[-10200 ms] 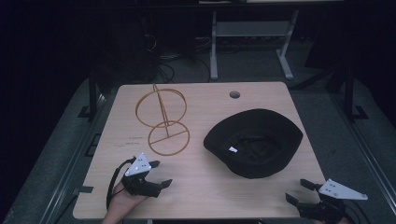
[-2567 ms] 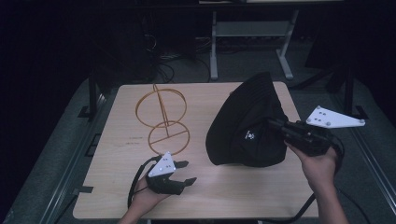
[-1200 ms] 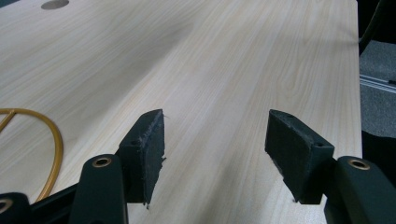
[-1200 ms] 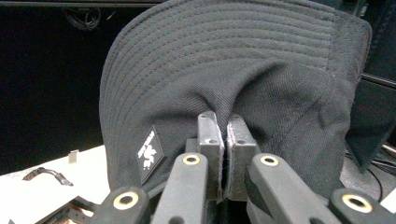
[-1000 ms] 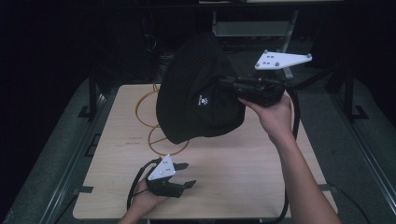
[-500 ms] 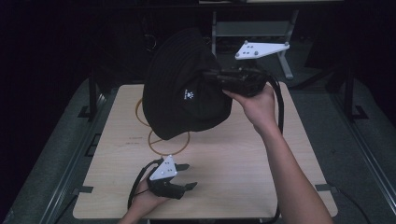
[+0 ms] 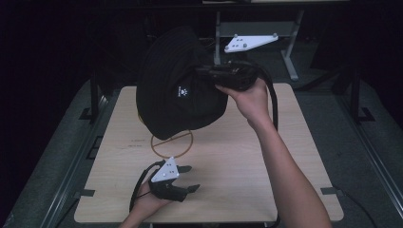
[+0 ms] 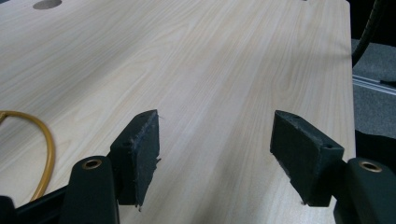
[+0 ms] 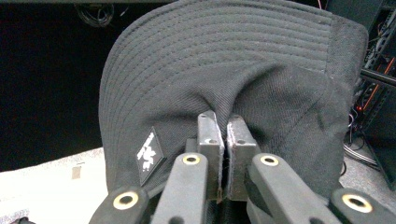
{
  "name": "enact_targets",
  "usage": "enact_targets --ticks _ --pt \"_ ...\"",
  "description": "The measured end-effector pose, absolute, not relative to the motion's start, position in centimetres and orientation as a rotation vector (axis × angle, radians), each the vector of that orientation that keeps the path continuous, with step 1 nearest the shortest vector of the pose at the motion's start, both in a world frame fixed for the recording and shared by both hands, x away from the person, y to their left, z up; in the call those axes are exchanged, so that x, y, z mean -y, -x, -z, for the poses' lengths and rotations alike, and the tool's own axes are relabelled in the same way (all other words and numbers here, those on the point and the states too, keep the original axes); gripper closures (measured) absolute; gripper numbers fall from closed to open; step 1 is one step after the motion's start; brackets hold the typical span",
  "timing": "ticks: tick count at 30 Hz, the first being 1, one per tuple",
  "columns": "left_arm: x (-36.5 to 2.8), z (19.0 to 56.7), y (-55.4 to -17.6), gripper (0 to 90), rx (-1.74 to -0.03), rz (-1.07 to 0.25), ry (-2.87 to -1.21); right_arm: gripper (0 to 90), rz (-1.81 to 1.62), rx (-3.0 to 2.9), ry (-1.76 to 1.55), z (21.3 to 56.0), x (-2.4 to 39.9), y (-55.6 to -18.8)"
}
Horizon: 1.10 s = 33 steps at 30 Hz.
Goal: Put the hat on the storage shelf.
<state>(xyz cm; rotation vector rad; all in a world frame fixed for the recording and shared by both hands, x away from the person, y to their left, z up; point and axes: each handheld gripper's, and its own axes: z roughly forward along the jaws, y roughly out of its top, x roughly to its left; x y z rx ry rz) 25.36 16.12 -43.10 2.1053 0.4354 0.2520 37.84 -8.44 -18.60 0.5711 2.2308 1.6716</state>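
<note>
Since the earlier frames the black hat (image 7: 178,95) has left the right side of the table (image 7: 228,161), where it lay brim up, and now hangs in the air over the gold wire stand (image 7: 170,145), carried up and to the left by the right gripper (image 7: 209,76). The stand's upper part is hidden behind the hat; its base ring shows on the tabletop below.

The right gripper's jaws are pinched together on a fold of the hat's fabric, seen close in the right gripper view, where the cloth (image 9: 224,70) bunches around the two pads. The left gripper (image 7: 187,178) rests low near the table's front edge, its jaws apart with nothing between them, having just been opening a little further.

The step in hand looks like setting the hat on the stand. To do it well, I would keep the pinch firm, turn the hat so its opening faces down, centre the crown over the stand's top, and lower slowly. The stand seems light; the free left gripper could steady its base ring.
</note>
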Motion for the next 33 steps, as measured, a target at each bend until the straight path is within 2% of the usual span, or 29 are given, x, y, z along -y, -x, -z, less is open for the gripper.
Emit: enact_targets --ticks 33 --pt "-15.5 43.2 -25.3 32.3 -0.416 -0.217 -2.102 86.7 -1.588 -2.329 -0.578 17.9 1.4 -42.9"
